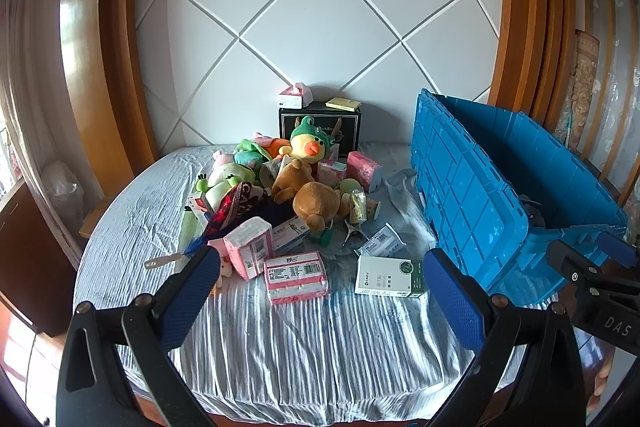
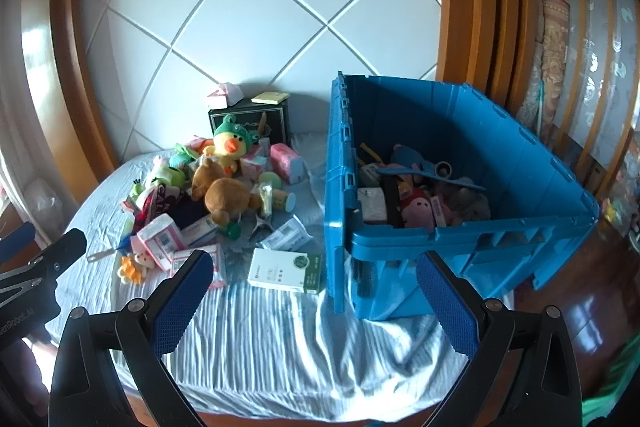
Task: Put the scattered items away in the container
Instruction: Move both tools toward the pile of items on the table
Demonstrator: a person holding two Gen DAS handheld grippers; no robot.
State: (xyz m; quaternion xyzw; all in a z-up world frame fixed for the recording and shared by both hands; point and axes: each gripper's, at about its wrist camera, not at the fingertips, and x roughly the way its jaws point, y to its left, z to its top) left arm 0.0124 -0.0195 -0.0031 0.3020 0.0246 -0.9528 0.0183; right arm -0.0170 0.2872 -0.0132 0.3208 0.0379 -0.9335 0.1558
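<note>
Only the right wrist view looks into the blue crate (image 2: 460,147), at 3 o'clock on the bed (image 2: 280,339), part-filled with toys; scattered pile (image 1: 280,195) at 12; both tongs (image 1: 320,291) (image 2: 316,291) apart, empty.

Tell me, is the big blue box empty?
Not empty. The right wrist view shows the blue box already holding plush toys and small boxes, with room left above them.

Left tool (image 1: 320,291) and right tool (image 2: 314,291) tilted downward, jaws apparently wide and empty.
</note>
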